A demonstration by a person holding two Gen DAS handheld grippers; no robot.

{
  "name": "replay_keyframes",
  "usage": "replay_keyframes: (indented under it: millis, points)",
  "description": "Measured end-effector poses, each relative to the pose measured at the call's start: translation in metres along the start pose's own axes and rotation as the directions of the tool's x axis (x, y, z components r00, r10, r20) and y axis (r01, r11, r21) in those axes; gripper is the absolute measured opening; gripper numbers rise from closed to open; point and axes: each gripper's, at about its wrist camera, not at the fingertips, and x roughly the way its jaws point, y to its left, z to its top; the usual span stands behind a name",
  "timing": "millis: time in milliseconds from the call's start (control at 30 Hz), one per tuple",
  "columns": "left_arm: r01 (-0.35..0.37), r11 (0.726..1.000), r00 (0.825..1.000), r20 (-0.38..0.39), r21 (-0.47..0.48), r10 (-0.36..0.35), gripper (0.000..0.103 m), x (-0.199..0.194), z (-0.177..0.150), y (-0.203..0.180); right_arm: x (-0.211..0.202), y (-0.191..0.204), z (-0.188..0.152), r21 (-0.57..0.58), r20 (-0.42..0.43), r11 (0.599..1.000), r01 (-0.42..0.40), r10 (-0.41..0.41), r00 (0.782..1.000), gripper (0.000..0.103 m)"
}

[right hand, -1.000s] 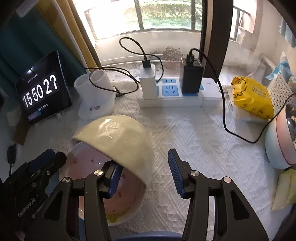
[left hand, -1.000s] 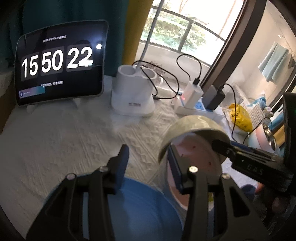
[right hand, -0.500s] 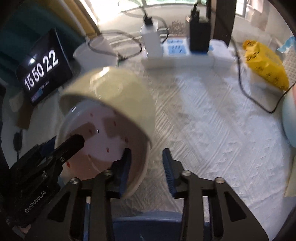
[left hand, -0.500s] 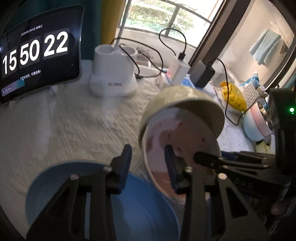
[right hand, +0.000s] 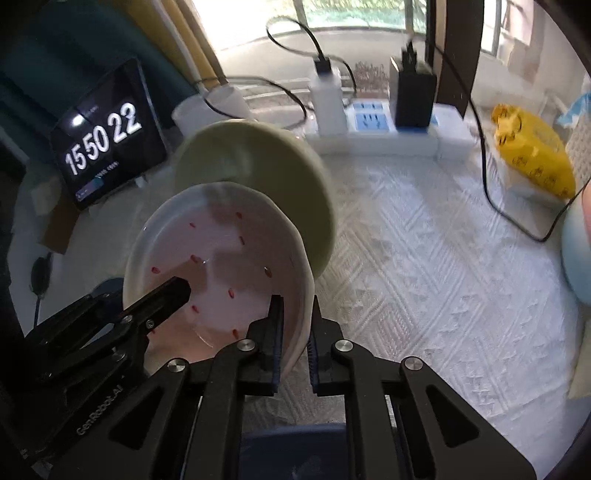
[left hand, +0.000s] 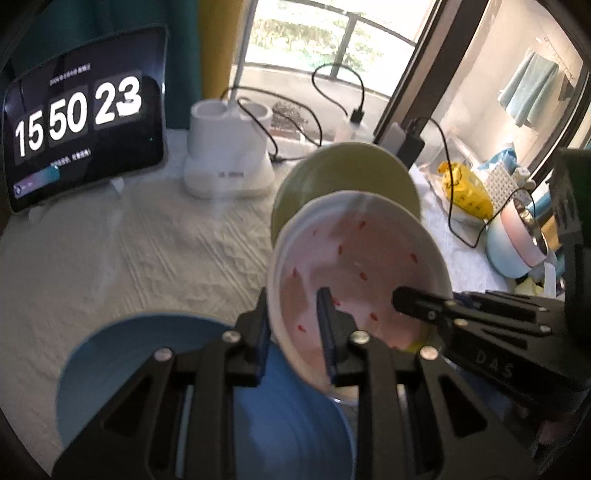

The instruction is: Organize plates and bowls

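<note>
Got both my jaws clamped on the pink bowl (left hand: pixel 354 266) rim, left gripper (left hand: pixel 295 332) and right gripper (right hand: pixel 295 332) on opposite sides, tilted above the blue plate (left hand: pixel 147 354) with the green bowl (right hand: pixel 266 173) just behind it.

Daylight floods in through the window (right hand: pixel 351 14), blown out at the top. Both fisheye views bend and darken at the edges; motion blur softens the table (left hand: pixel 129 258) cloth.
</note>
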Motion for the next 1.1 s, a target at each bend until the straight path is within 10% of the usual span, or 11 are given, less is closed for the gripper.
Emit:
replay_keyframes:
  millis: [1100]
  points:
    - [0.021, 0.999, 0.988, 0.155, 0.044, -0.028, 0.024, -0.071, -0.003, -0.034, -0.075, 0.006, -0.024, -0.03, 0.184, 0.999, 0.028, -0.023, 0.983, 0.013]
